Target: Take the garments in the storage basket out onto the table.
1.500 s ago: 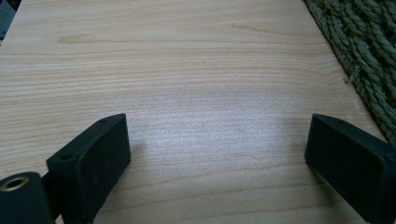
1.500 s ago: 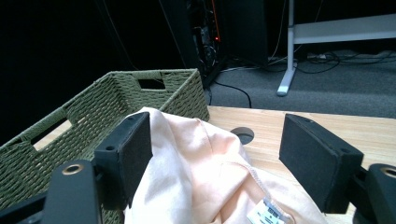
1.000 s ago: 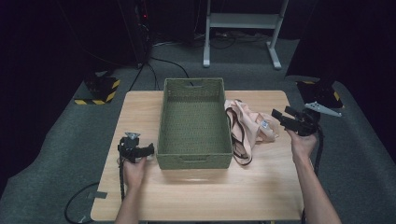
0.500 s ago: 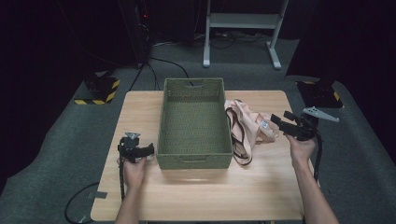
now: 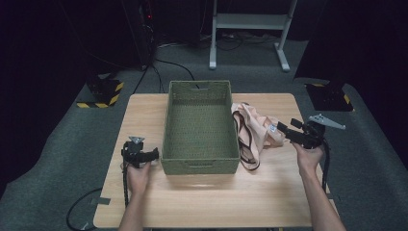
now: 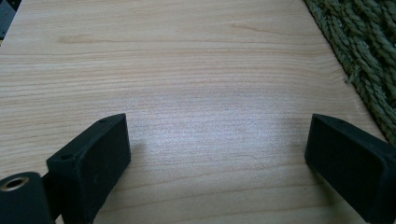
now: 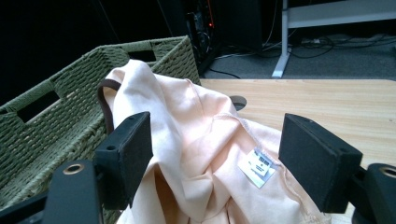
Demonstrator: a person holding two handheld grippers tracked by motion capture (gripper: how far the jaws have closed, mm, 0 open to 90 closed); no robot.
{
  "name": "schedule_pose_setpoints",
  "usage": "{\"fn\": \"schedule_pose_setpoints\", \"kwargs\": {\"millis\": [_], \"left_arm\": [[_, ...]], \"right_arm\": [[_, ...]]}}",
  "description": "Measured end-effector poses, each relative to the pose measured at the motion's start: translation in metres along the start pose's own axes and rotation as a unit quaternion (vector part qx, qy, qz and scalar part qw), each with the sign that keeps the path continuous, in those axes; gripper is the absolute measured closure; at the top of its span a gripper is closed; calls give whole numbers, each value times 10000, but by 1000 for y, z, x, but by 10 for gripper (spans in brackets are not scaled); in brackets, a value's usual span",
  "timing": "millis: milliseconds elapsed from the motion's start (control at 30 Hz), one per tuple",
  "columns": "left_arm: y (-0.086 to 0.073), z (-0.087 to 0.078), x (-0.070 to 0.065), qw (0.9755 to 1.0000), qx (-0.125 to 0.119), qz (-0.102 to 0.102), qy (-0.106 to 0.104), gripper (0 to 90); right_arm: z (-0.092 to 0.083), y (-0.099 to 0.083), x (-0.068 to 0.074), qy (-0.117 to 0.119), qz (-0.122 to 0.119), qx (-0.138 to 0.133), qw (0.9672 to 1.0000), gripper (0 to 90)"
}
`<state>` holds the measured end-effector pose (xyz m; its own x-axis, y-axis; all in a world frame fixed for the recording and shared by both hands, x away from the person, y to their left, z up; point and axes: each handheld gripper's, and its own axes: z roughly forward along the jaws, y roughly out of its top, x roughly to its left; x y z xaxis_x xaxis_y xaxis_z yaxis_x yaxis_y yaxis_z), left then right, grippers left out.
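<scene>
since the earlier picture the right gripper (image 5: 285, 131) has been brought a little lower and nearer to the peach cloth bag (image 5: 257, 132); the bag was not moved. its jaws are spread wide, the bag before them, not pinched. the bag is laid on the table (image 5: 202, 202) against the right wall of the green basket (image 5: 200, 166), long axis running away from the person. its brown straps (image 5: 245, 156) are partly hidden in folds. the left gripper (image 5: 149, 155) is held spread over bare wood.
</scene>
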<state>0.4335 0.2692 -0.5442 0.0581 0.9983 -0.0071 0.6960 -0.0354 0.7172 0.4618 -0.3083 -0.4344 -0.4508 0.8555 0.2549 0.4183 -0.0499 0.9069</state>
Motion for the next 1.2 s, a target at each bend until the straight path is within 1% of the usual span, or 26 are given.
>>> {"fn": "schedule_pose_setpoints", "kwargs": {"millis": [300,433,633,900,1033,1200], "left_arm": [[0,0,0,10000,1,2,0,70],[0,0,0,10000,1,1,0,71],[0,0,0,10000,2,0,0,70],[0,0,0,10000,1,0,0,70],[0,0,0,10000,1,0,-1,70],[0,0,0,10000,1,-2,-1,70]], "right_arm": [[4,-9,1,-64,-31,104,9999,256],[6,-13,0,-93,-7,155,9998,257],[10,-18,1,-157,-68,266,9995,261],[17,-23,4,-261,-183,452,9985,262],[20,-27,4,-290,-168,497,9982,263],[27,-34,2,-382,-184,626,9971,265]]}}
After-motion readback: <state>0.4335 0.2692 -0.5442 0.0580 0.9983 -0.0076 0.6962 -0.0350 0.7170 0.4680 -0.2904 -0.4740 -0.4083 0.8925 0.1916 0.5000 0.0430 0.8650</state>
